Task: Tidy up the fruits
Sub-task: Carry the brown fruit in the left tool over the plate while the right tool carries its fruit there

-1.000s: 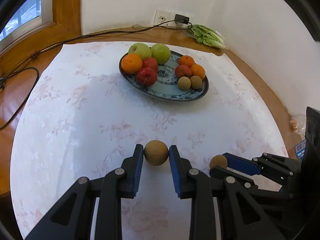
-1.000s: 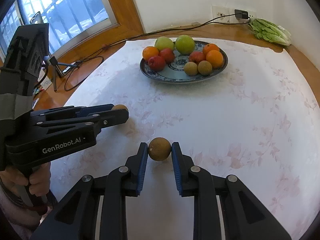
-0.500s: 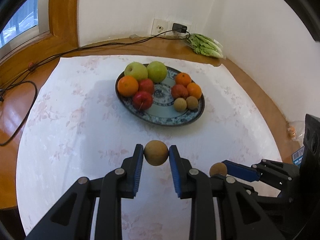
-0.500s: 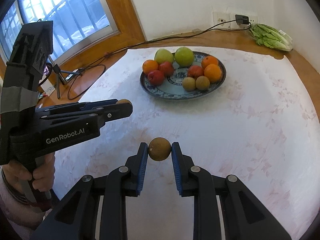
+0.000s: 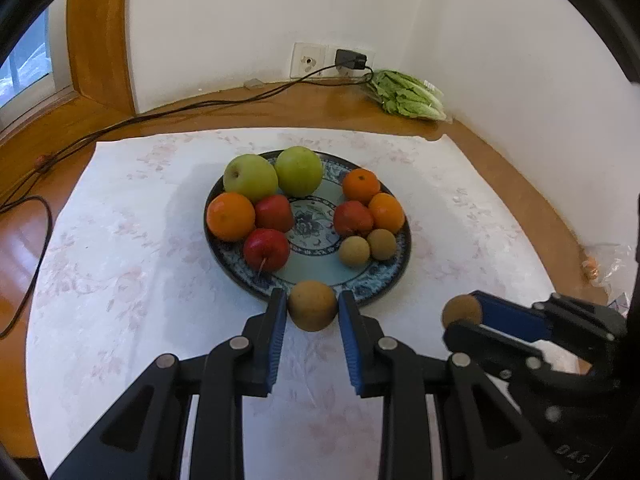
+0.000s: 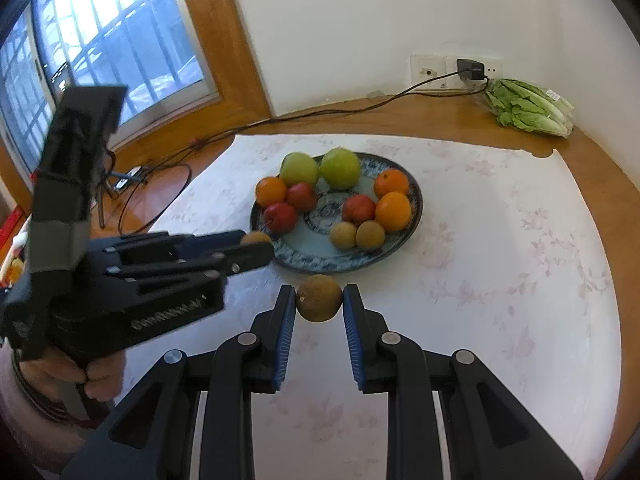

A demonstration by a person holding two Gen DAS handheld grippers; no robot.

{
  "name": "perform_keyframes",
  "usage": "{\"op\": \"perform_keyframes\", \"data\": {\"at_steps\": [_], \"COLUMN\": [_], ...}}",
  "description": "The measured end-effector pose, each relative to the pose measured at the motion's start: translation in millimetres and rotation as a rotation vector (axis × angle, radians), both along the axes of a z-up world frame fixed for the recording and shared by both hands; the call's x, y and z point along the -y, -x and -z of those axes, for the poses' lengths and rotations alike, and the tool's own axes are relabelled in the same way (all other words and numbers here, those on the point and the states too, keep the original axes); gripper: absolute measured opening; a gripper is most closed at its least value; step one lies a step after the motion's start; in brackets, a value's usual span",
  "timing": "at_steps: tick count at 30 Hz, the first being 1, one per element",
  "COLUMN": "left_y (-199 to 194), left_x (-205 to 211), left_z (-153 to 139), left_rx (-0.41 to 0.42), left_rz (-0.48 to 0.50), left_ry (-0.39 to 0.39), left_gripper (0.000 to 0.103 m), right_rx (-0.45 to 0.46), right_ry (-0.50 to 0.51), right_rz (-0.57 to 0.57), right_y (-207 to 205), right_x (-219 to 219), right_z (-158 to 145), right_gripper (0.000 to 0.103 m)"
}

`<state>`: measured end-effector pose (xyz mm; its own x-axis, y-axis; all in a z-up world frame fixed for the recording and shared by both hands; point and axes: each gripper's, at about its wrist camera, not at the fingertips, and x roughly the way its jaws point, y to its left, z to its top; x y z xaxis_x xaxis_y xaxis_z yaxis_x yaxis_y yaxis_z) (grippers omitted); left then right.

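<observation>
Above the floral tablecloth (image 5: 120, 280) — left gripper (image 5: 312, 314) pinching a brown round fruit (image 5: 312, 311) at the near rim of the blue patterned plate (image 5: 394, 276). Right gripper (image 6: 319, 300) clamps its own brown fruit (image 6: 319, 298), just short of the plate — apples, oranges, two small brown fruits on it.

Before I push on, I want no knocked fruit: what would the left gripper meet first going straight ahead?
Likely the plate's near rim, if low enough. The left gripper, shut on a brown fruit, points at it; behind stands a red apple. Height is unclear.
</observation>
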<state>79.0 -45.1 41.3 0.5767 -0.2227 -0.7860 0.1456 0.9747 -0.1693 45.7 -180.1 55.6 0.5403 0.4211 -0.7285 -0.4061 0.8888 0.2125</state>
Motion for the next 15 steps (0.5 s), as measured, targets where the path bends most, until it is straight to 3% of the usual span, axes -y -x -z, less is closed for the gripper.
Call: {"op": "perform_keyframes", "data": {"at_steps": [13, 15], "left_y": [-19, -19], "left_x": [2, 2], "left_z": [17, 16], "left_rx": [-0.019, -0.018], "left_rz": [0.003, 0.006], "left_ry": [0.023, 0.027], "left_gripper": [0.028, 0.033], "right_rx": [-0.007, -0.012], "right_ry": [-0.014, -0.015], "right_rz": [0.030, 0.031], "right_y": [-24, -26], "right_x": [1, 1], "right_z": [15, 16], "right_gripper": [0.026, 0.025]}}
